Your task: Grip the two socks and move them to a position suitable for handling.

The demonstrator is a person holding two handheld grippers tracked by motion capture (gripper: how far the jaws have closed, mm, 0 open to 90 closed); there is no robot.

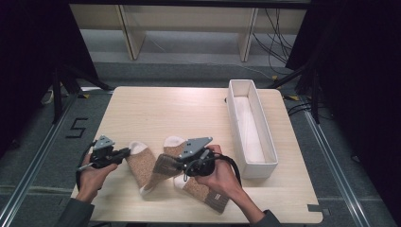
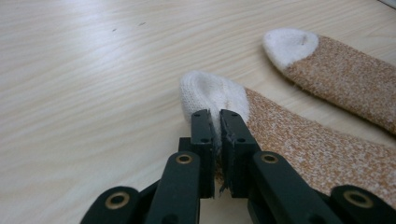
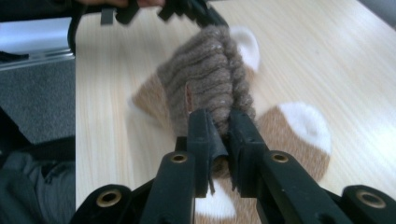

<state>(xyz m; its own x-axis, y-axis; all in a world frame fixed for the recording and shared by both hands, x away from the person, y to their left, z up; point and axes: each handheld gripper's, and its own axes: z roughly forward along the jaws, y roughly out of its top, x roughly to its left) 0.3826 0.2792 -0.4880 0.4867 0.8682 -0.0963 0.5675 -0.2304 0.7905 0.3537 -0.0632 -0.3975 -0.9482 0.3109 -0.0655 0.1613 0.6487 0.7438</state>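
Observation:
Two orange-brown socks with white toes lie at the table's front. My left gripper (image 1: 126,152) (image 2: 217,119) is shut on the white toe (image 2: 205,91) of the left sock (image 1: 142,166). That sock's brown ribbed cuff (image 1: 165,164) (image 3: 210,79) is bent up off the table, and my right gripper (image 1: 176,166) (image 3: 223,123) is shut on it. The second sock (image 1: 198,188) (image 2: 345,84) runs under my right hand, with its white toe (image 1: 173,141) (image 3: 306,123) pointing away and its cuff (image 1: 217,201) near the front edge. The left gripper (image 3: 187,9) appears at the top of the right gripper view.
A long white box (image 1: 259,166) stands along the right side of the light wooden table (image 1: 165,109). Shelving and cables are on the floor behind the table. Dark curtains flank both sides.

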